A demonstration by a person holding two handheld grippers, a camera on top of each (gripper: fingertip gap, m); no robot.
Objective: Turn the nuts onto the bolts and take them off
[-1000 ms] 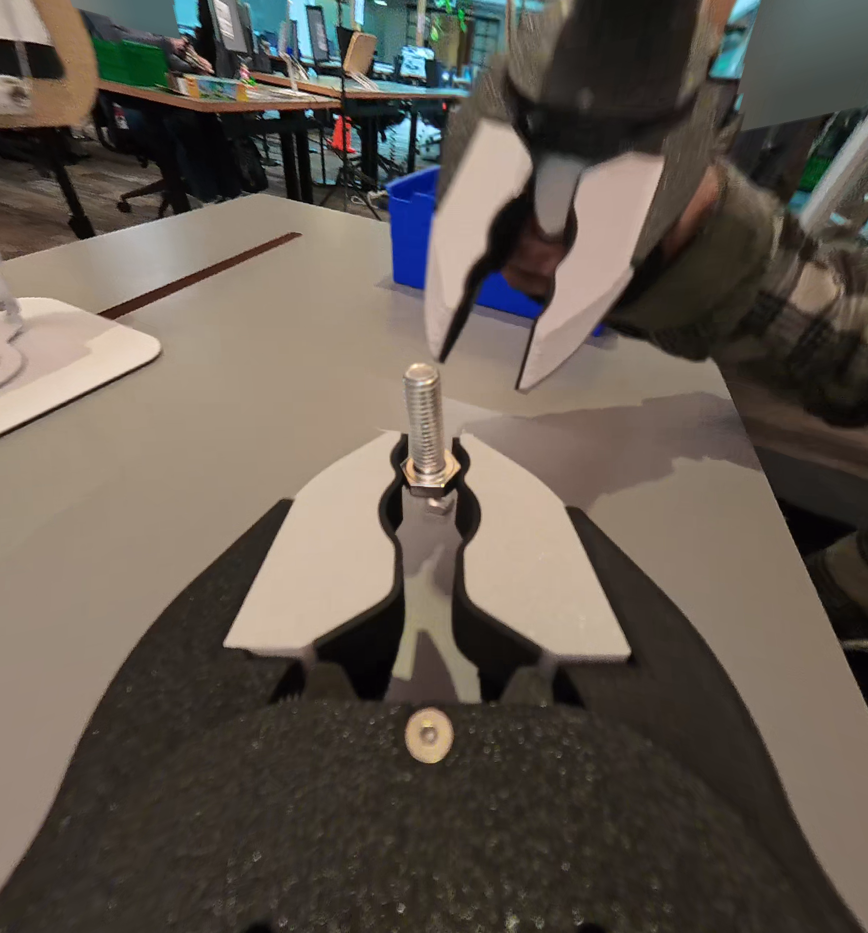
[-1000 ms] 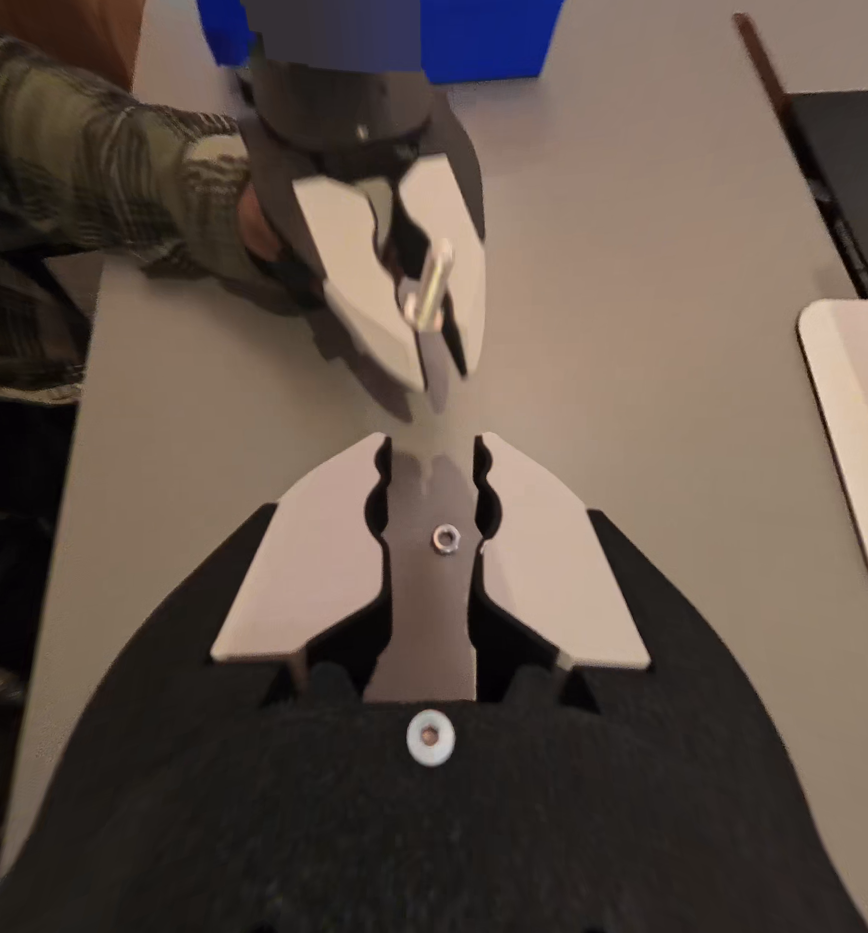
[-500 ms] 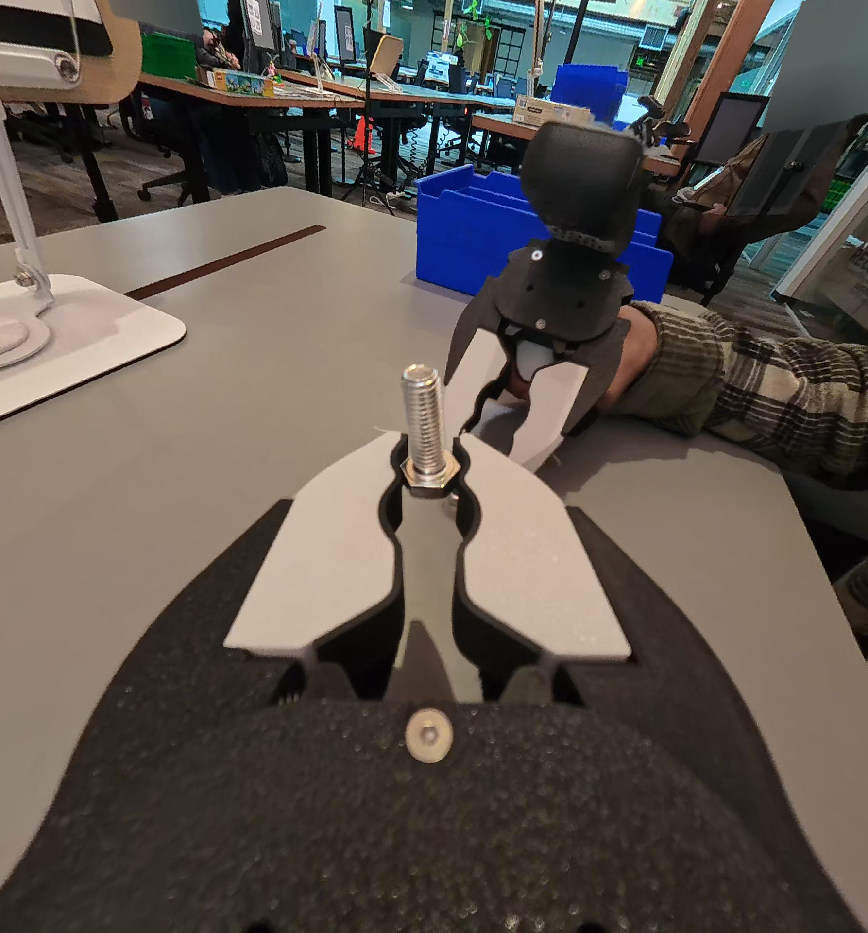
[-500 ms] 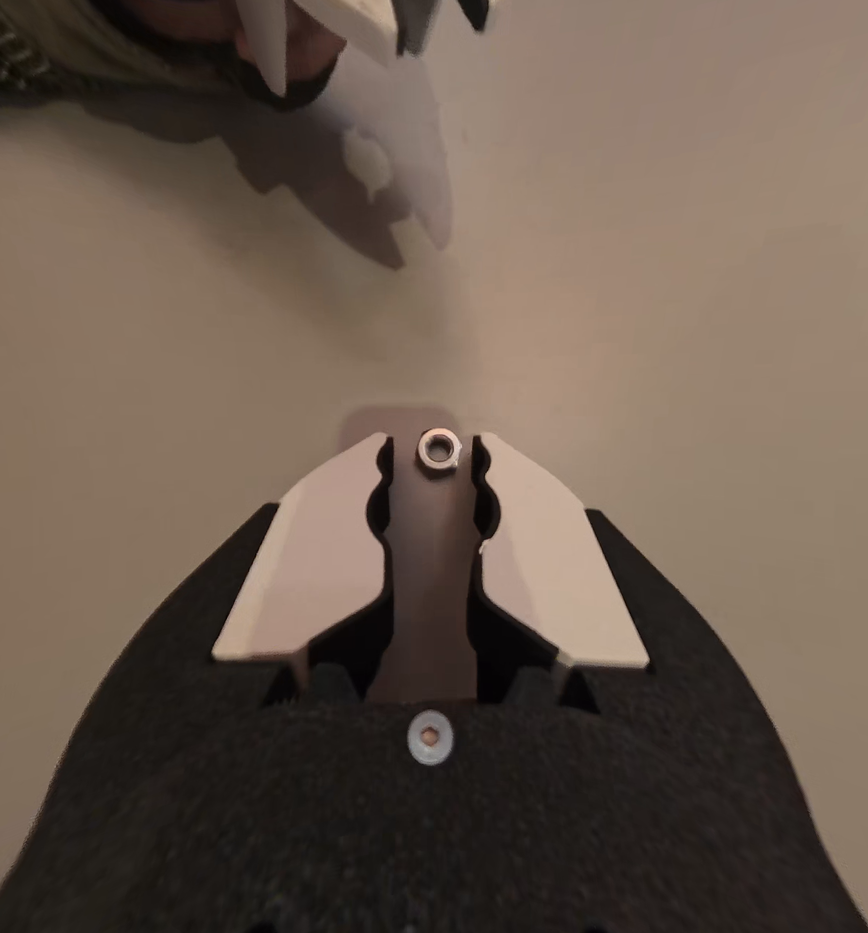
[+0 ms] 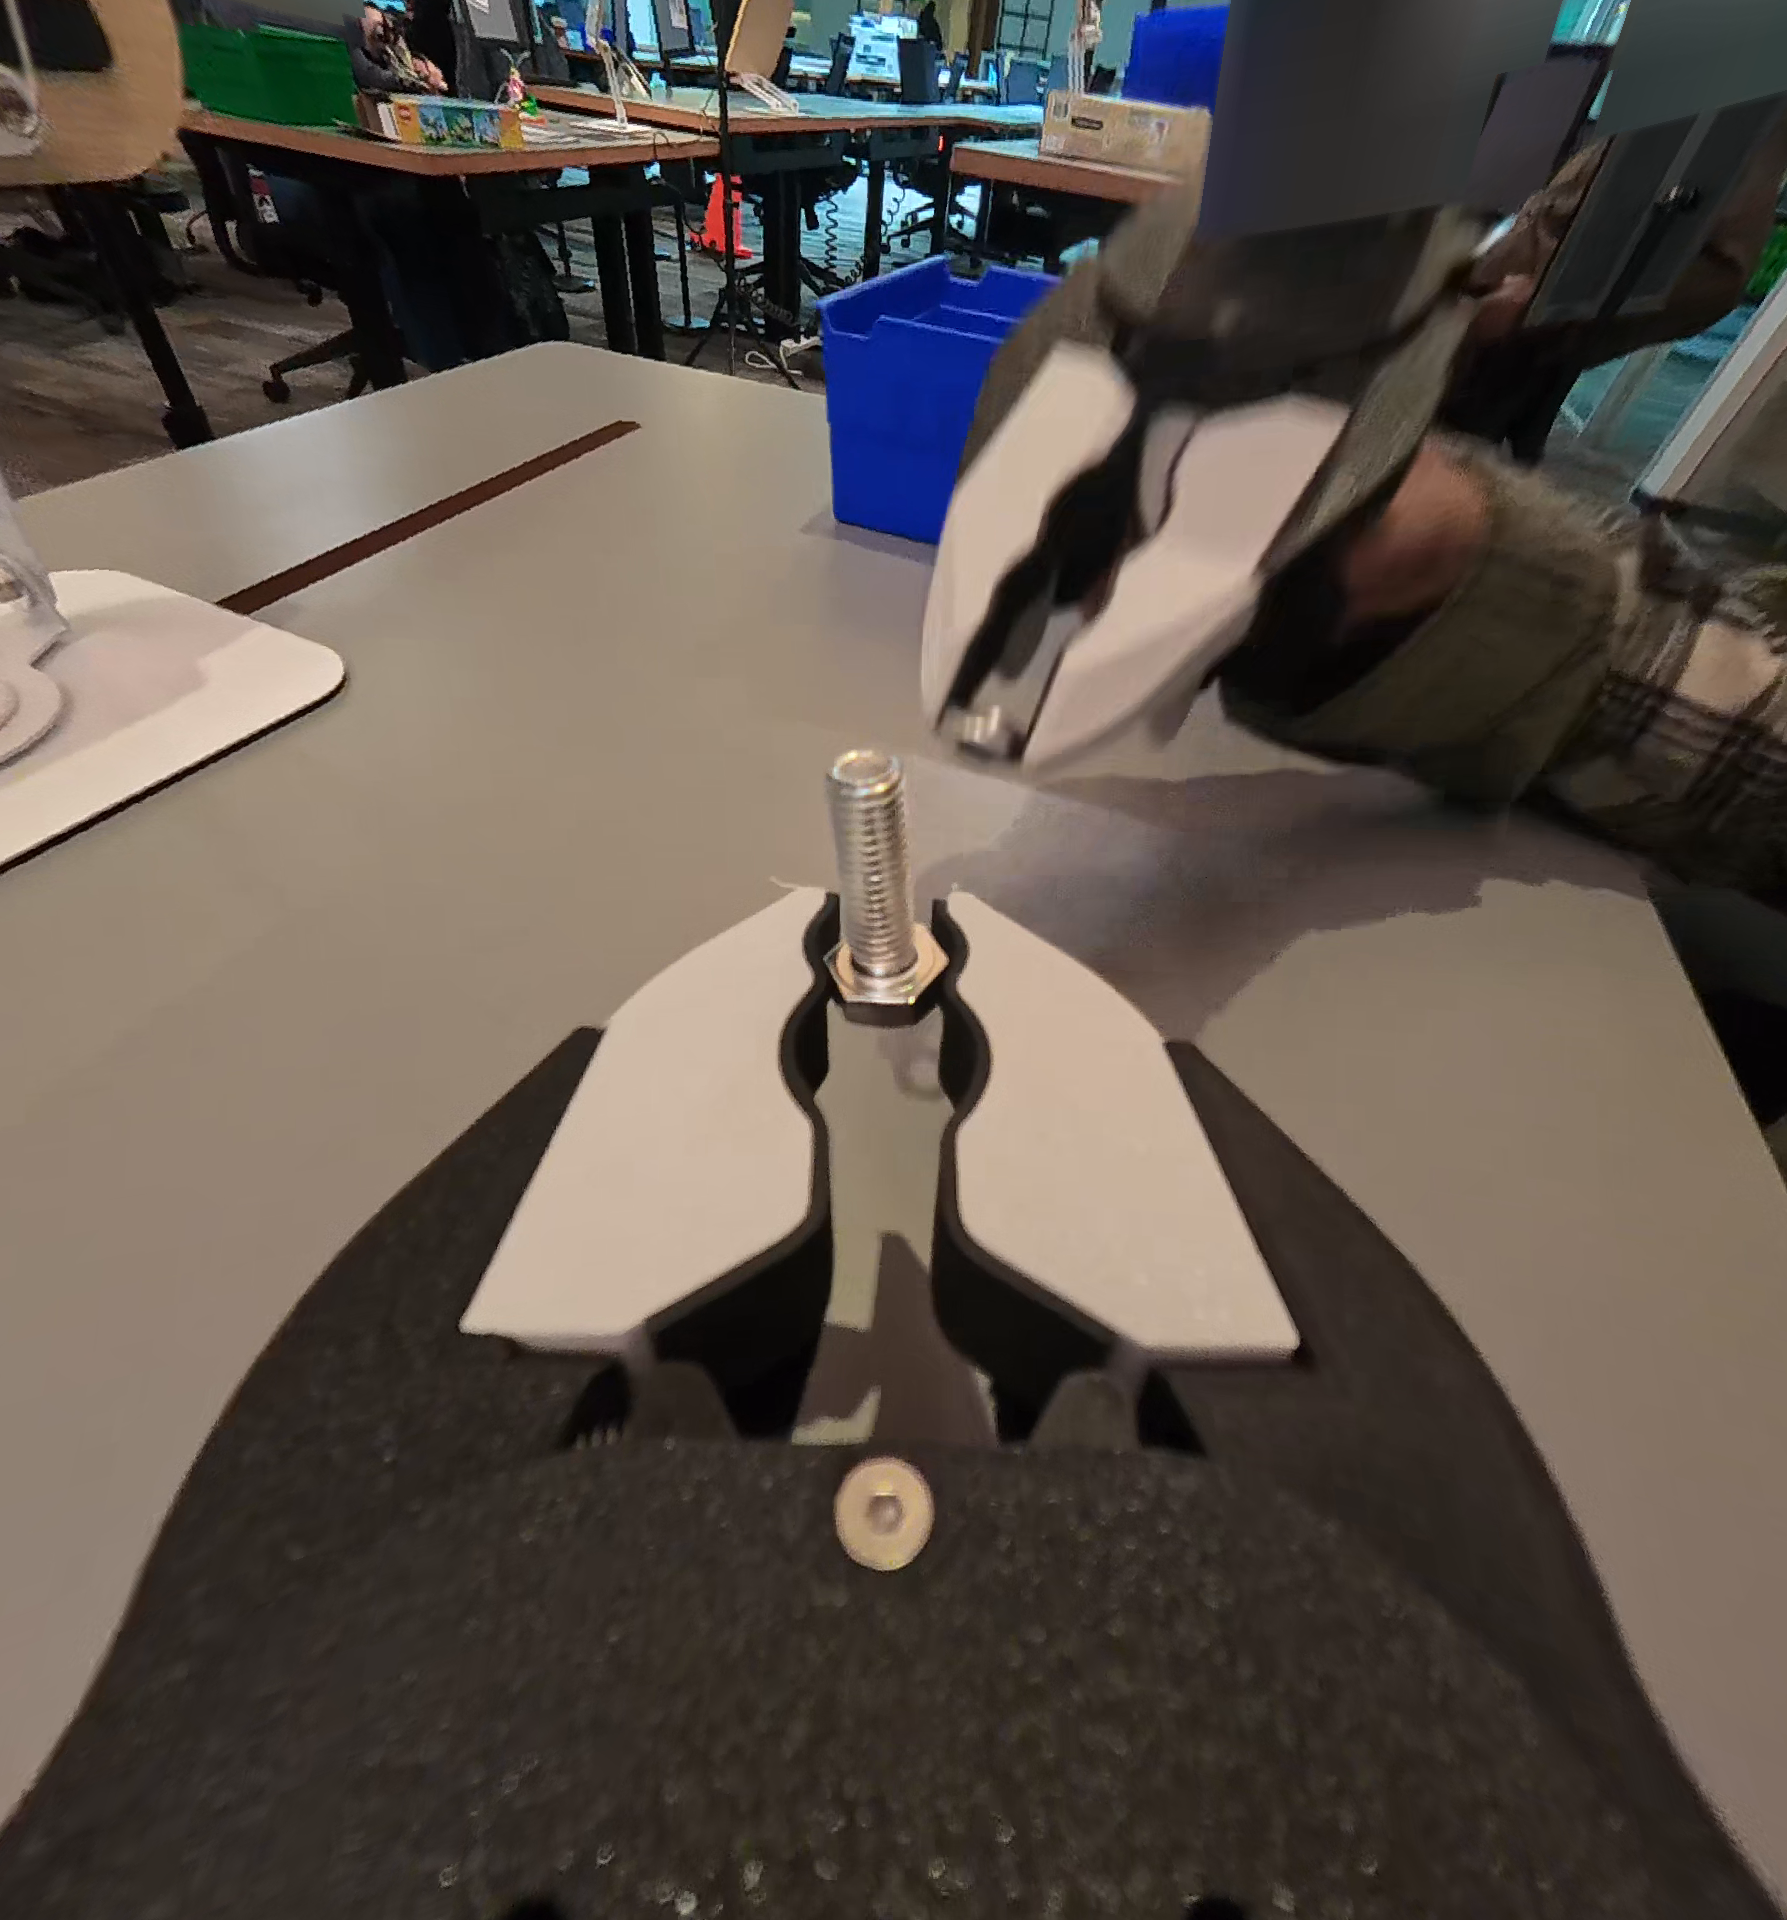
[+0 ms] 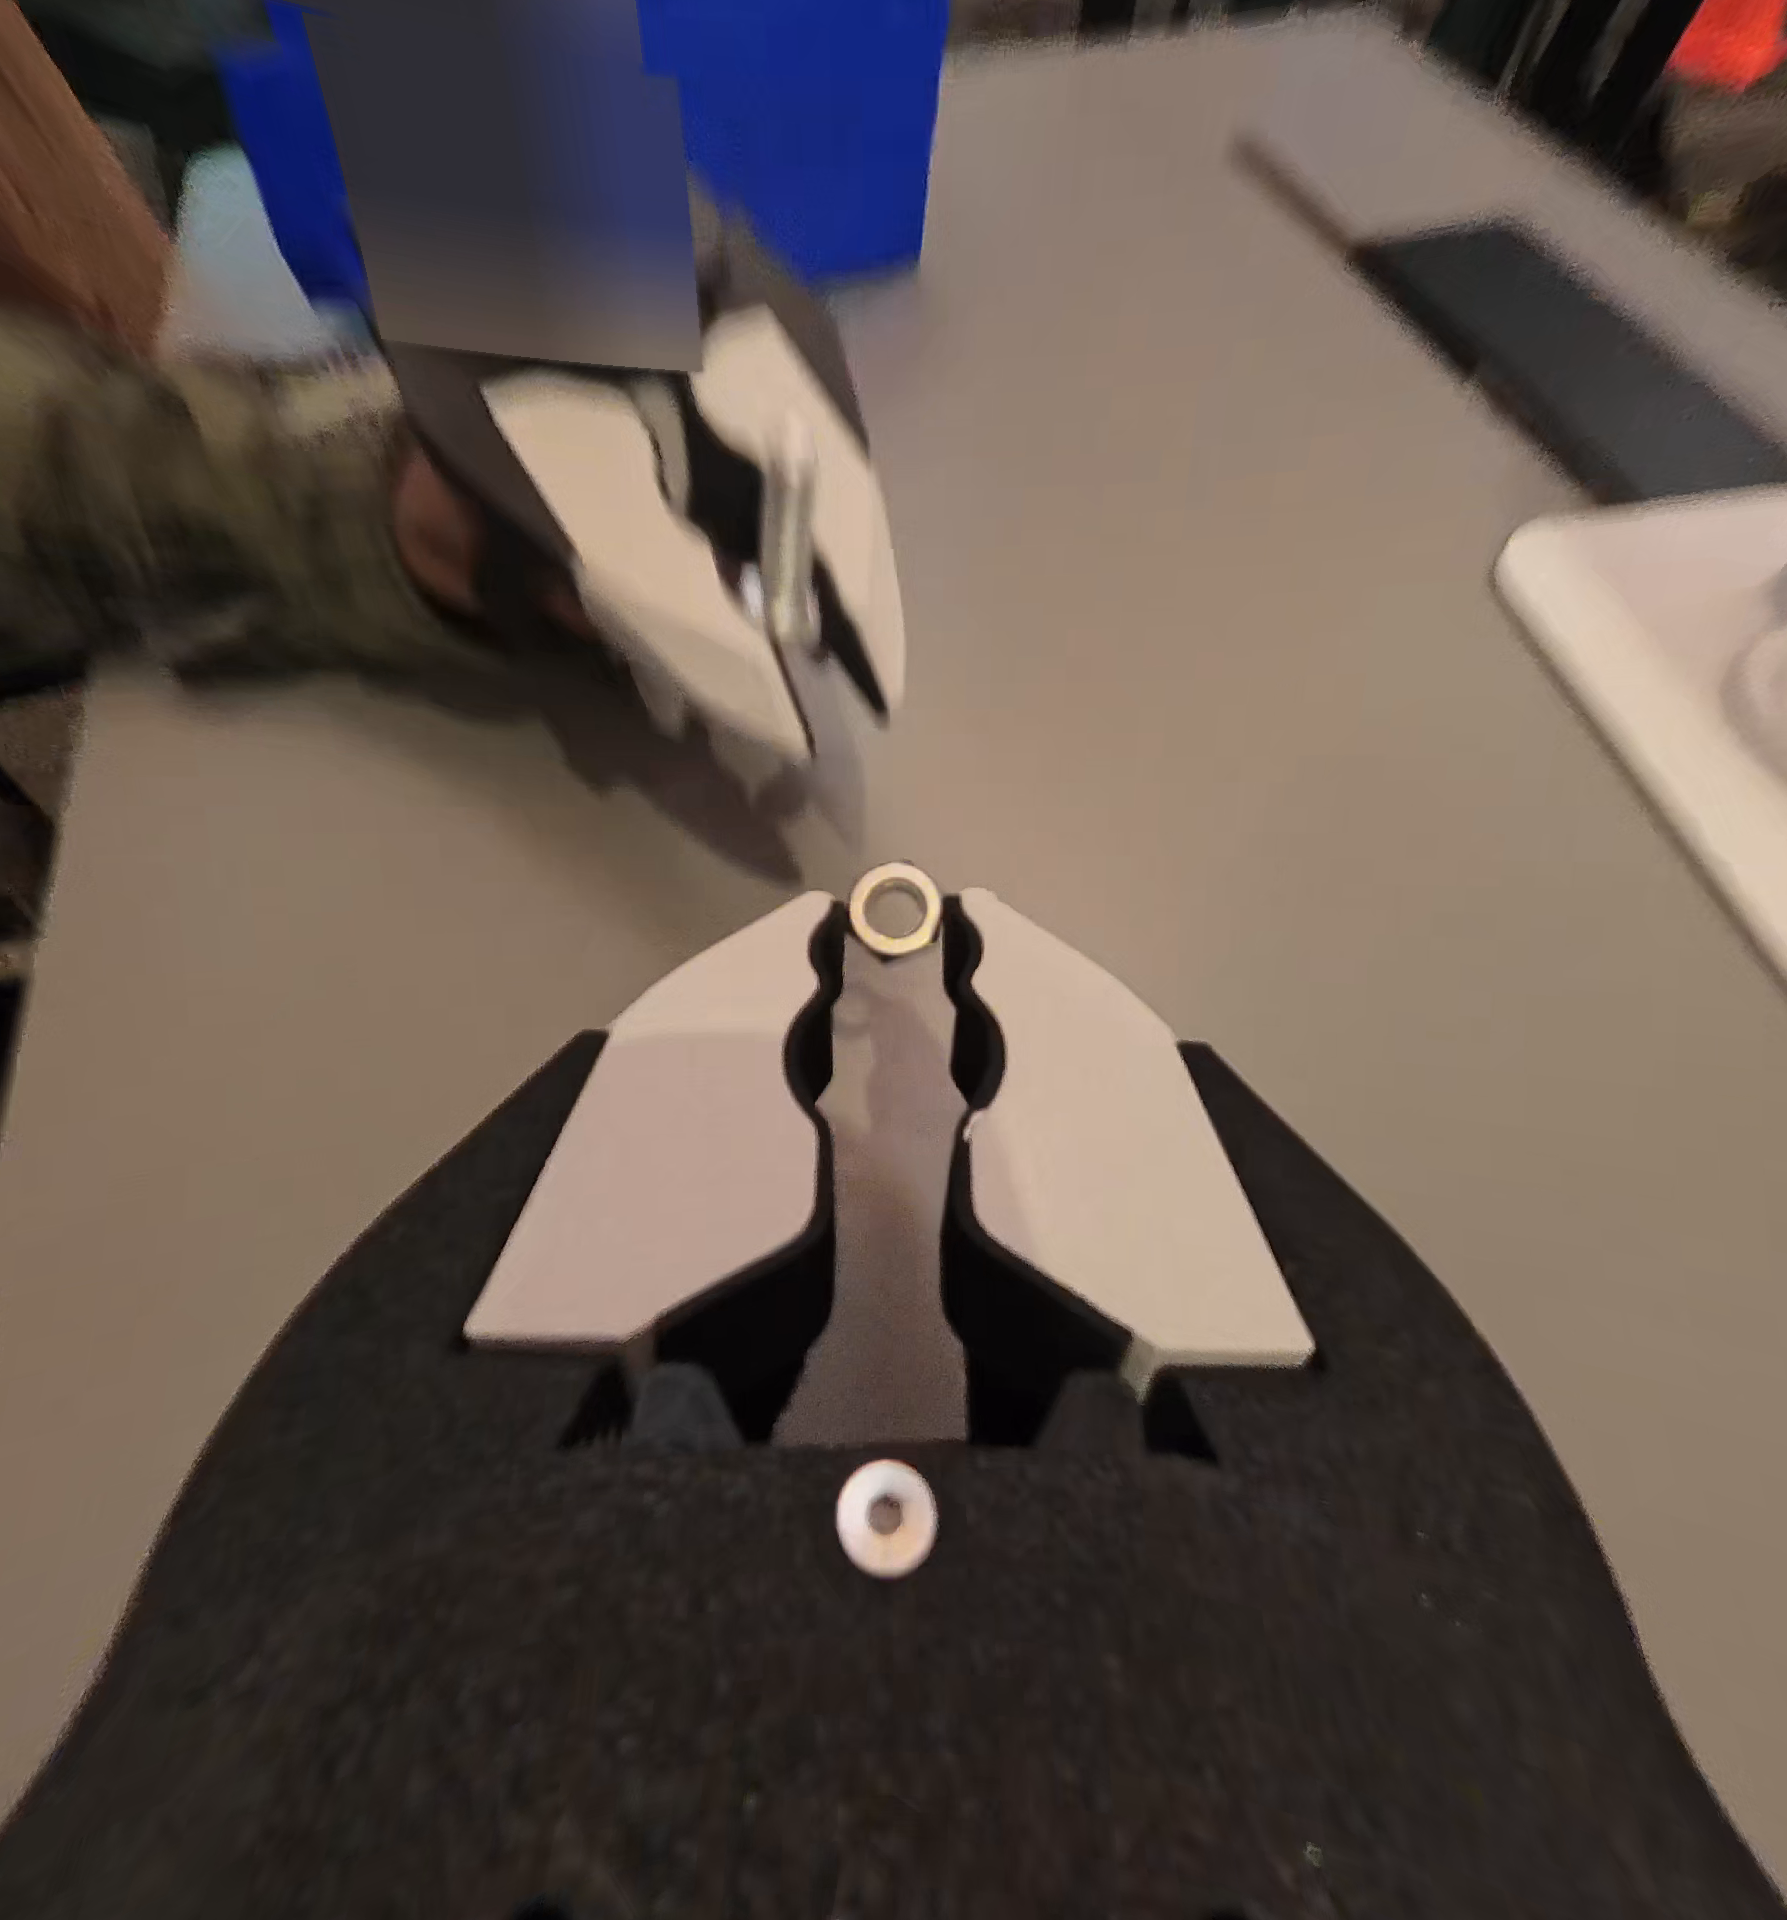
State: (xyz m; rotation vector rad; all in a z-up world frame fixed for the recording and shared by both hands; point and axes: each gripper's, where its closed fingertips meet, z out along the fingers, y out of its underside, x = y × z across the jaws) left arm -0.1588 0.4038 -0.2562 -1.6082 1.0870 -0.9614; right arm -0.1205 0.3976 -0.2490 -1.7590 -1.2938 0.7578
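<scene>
Gripping bolt [image 5: 871, 883] upright by its hex head, left gripper [image 5: 881, 940] jaws closed; right gripper [image 6: 894, 914] jaws pinch nut [image 6: 895, 908], frame centre, above worktop [image 5: 453, 831].

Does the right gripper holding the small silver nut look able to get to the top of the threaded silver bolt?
Probably yes. The right gripper hangs just up and right of the threaded silver bolt, small silver nut in its jaws; nothing lies between, and the left gripper holds only the bolt's hex head.
</scene>
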